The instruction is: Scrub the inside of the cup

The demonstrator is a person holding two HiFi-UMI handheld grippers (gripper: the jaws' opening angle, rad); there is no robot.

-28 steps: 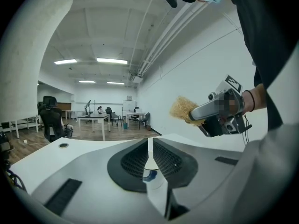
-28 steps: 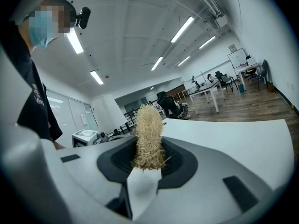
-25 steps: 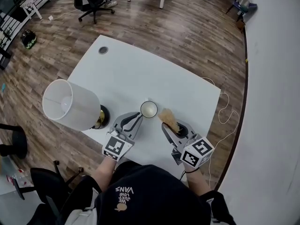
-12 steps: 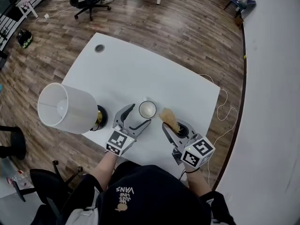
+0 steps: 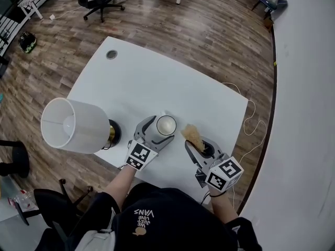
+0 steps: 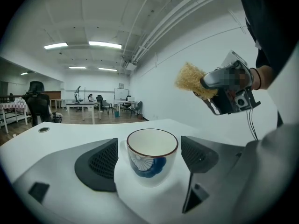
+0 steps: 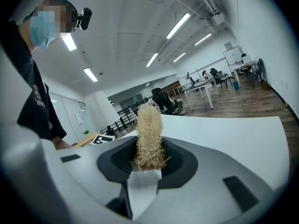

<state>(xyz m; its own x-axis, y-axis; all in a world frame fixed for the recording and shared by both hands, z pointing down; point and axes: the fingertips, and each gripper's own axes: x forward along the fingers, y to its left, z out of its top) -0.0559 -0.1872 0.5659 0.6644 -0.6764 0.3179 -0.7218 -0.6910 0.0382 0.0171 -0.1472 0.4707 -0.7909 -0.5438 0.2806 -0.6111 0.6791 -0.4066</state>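
On dark shirt [image 5: 175, 221], upside-down "VANS"

The cup [image 6: 152, 164] is white, brown-rimmed, blue-patterned; the scrubber [image 7: 148, 136] straw-tan; the table [image 5: 157, 82] white.

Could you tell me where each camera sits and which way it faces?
Head view: on the person's head, steeply down at the table, cup and lamp; both forearms show.
Left gripper view: on the left hand-held gripper, facing the cup between parted jaws that have just been opening; right wrist shows.
Right gripper view: on the right hand-held gripper, along jaws shut on the scrubber; torso shows.
Head and left gripper views share cup and scrubber.
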